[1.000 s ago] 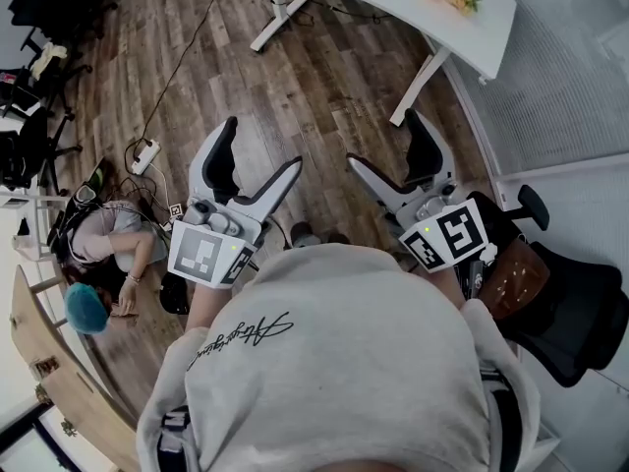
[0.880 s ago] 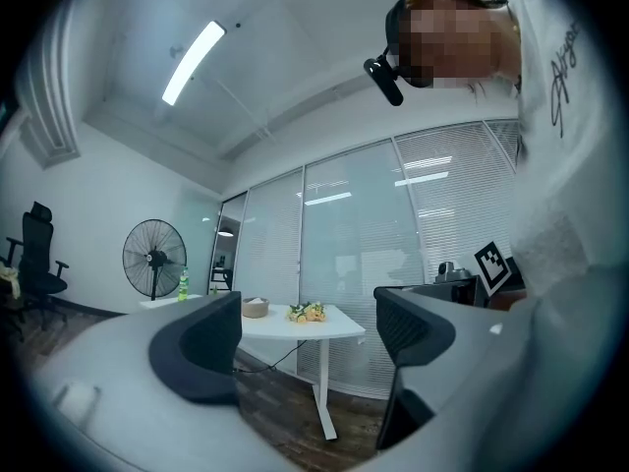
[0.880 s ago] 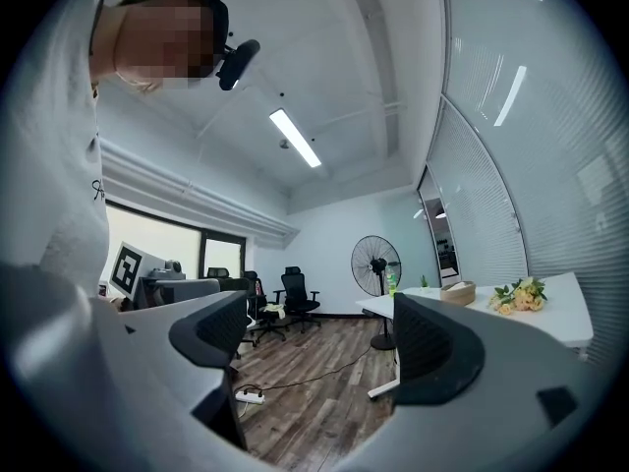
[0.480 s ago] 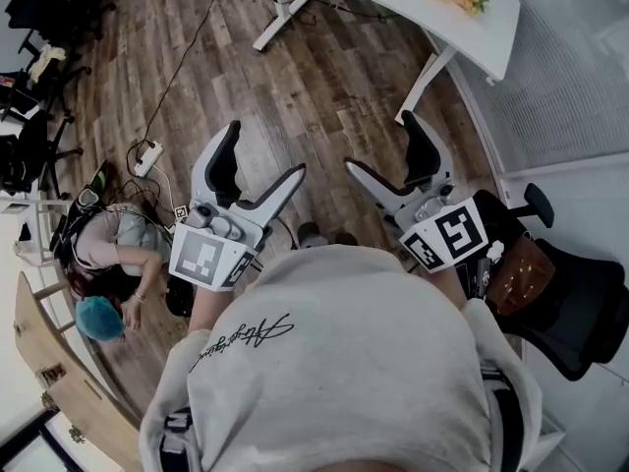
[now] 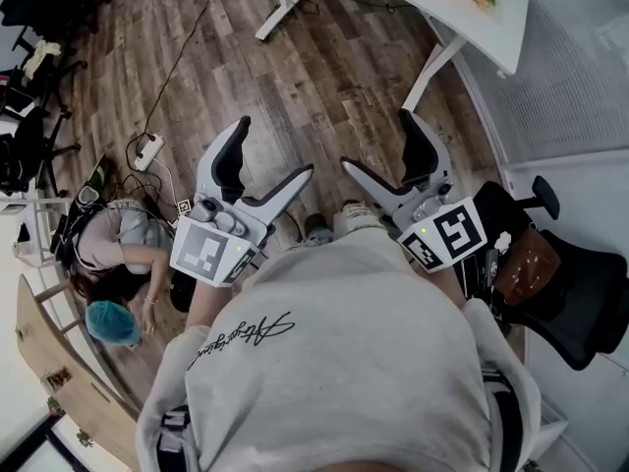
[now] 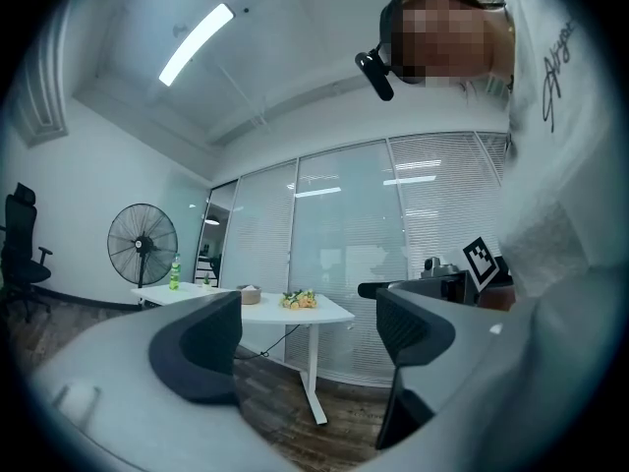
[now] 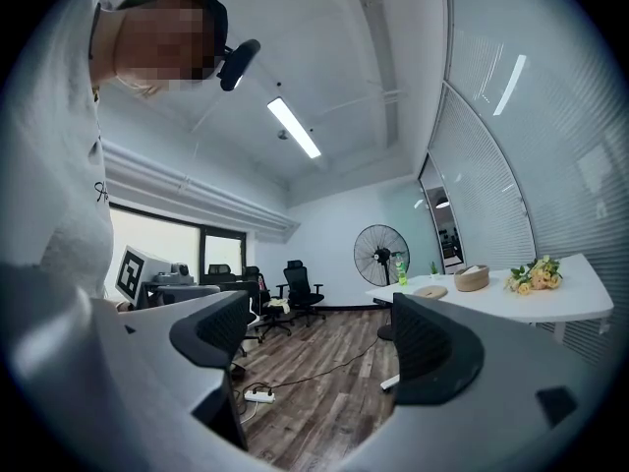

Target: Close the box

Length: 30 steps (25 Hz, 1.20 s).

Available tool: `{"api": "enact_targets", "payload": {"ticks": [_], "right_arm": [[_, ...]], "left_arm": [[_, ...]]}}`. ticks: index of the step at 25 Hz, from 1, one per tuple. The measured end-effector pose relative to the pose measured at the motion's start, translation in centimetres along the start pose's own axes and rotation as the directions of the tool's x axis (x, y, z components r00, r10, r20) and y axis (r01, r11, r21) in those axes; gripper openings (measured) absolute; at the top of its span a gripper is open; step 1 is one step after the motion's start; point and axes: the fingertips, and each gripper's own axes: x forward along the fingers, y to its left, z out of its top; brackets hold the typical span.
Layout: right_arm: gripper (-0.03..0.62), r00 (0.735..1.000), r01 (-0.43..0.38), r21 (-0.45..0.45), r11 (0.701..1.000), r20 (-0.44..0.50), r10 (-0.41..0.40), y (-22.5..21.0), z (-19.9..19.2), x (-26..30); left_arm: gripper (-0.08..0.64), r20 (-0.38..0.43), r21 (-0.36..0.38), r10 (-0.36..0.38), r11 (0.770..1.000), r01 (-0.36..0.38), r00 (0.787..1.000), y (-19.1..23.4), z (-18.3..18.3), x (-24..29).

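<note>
Wood floor (image 5: 324, 67), white table (image 5: 496, 28) ahead; left gripper (image 5: 275, 148) and right gripper (image 5: 374, 140) both wide apart, empty. Person on floor (image 5: 113, 254) shows only in head view.

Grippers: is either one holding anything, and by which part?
Nothing is held. The left gripper and the right gripper are both open, with nothing between their jaws.

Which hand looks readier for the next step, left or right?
Neither clearly: left tool and right tool both stand open and empty, side by side above the floor; nothing to close is in view.
</note>
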Motion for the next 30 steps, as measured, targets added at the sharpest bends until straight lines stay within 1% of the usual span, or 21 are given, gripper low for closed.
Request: {"api": "enact_targets", "payload": {"ticks": [5,10,14,17,23,30], "right_arm": [[0.443,1.000,0.012,0.008,1.000,-0.009,-0.012,-0.5,-0.1,0.7],[0.442,1.000,0.000,0.010,1.000,-0.026,0.000,-1.7,-0.7,2.0],[0.440,1.000,-0.011,0.037,0.999,-0.026,0.012,-3.2,-0.9,4.1],[0.440,0.999,-0.031,0.034,0.999,-0.007,0.031,-4.3,-0.2,6.1],[0.439,0.999,-0.052,0.037,0.998,-0.013,0.053,-8.0,-0.3,9.3],[0.439,0.999,-0.047,0.044,0.998,0.003,0.046,-14.0,1.0,12.5]], "left_arm": [[0.414,0.008,-0.008,-0.008,1.000,0.009,1.000,1.0,0.1,0.2],[0.414,-0.002,-0.010,0.002,1.000,-0.002,1.000,2.4,-0.4,1.3],[0.414,-0.008,-0.010,0.024,1.000,-0.024,1.000,4.5,-0.5,2.2],[0.414,-0.003,-0.007,0.037,0.999,-0.037,0.999,6.2,-0.3,3.6],[0.414,-0.001,0.005,0.063,0.998,-0.063,0.998,9.1,-0.4,7.2],[0.414,0.016,-0.005,0.074,0.997,-0.074,0.997,12.5,0.4,12.9]]}}
